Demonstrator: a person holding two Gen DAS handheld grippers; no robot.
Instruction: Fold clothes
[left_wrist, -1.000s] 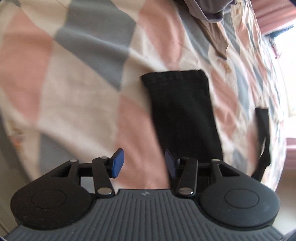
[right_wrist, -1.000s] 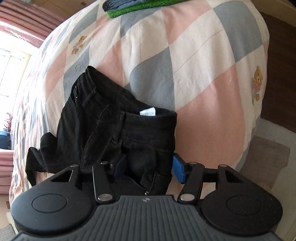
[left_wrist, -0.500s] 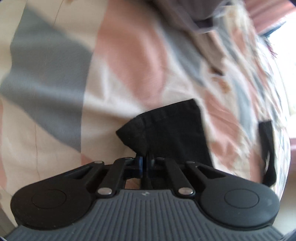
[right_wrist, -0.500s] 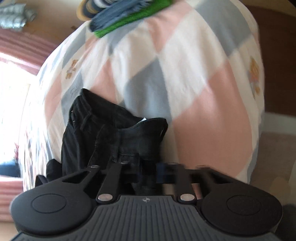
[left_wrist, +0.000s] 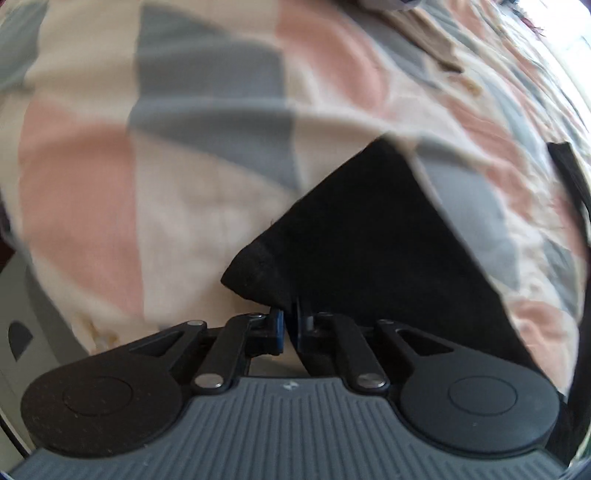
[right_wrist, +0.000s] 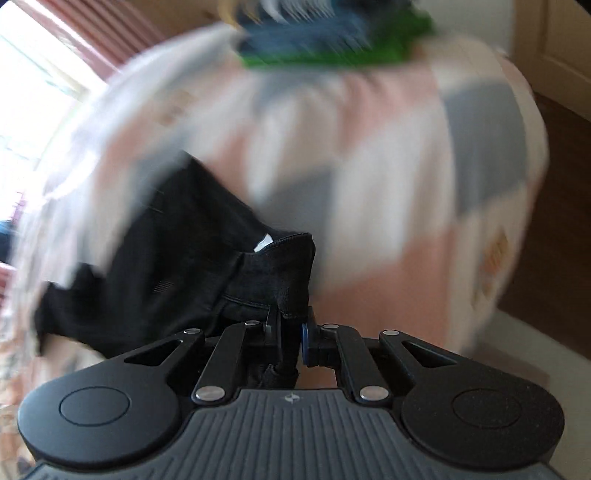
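The left gripper (left_wrist: 291, 326) is clamped on the hem of a black trouser leg (left_wrist: 369, 236), which rises from its closed fingertips and spreads ahead and to the right over the checked quilt (left_wrist: 155, 155). A second black strip of the trousers (left_wrist: 569, 177) lies far right, apart from the held leg. Ahead and to the left the quilt lies bare; its edge drops off at lower left.

The right gripper (right_wrist: 293, 341) is pinched shut on the waistband (right_wrist: 280, 266) of the black trousers, whose bulk trails left of it. A white label (right_wrist: 263, 244) shows just inside the band. Far ahead, a blurred stack of green and blue clothes (right_wrist: 325, 37) sits on the quilt. To the right the quilt's edge falls to the floor (right_wrist: 561, 206).
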